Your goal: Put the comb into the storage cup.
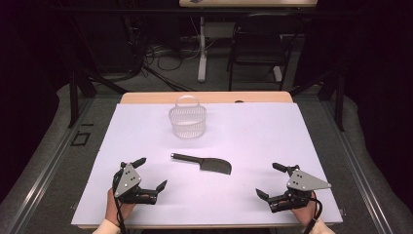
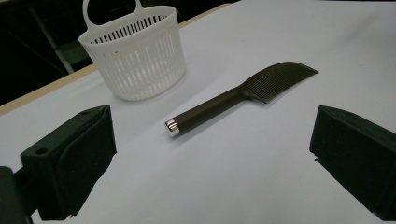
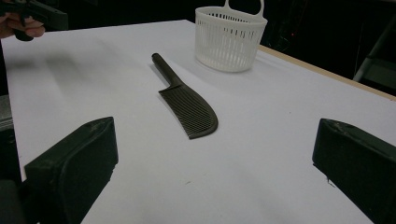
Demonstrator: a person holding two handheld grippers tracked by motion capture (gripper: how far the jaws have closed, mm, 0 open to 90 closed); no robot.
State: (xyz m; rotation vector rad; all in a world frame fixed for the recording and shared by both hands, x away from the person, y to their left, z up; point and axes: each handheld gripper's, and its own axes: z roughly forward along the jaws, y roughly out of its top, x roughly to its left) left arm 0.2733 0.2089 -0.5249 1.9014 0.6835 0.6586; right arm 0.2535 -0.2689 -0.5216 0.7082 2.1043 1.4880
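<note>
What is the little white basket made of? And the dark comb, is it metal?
The basket looks like white moulded plastic: thin slotted walls you can see through and a looped handle in one piece. The comb seems to be dark matte plastic too, with fine ridged teeth; only the small shiny cap at its handle end looks like metal.

A pale wooden worktop (image 1: 146,97) carries a white sheet (image 1: 272,141) that covers nearly all of its surface. On the sheet lie a dark plastic comb with a straight handle (image 1: 202,163), flat near the middle, and a white slotted plastic basket with a loop handle (image 1: 187,119), upright farther back.
</note>
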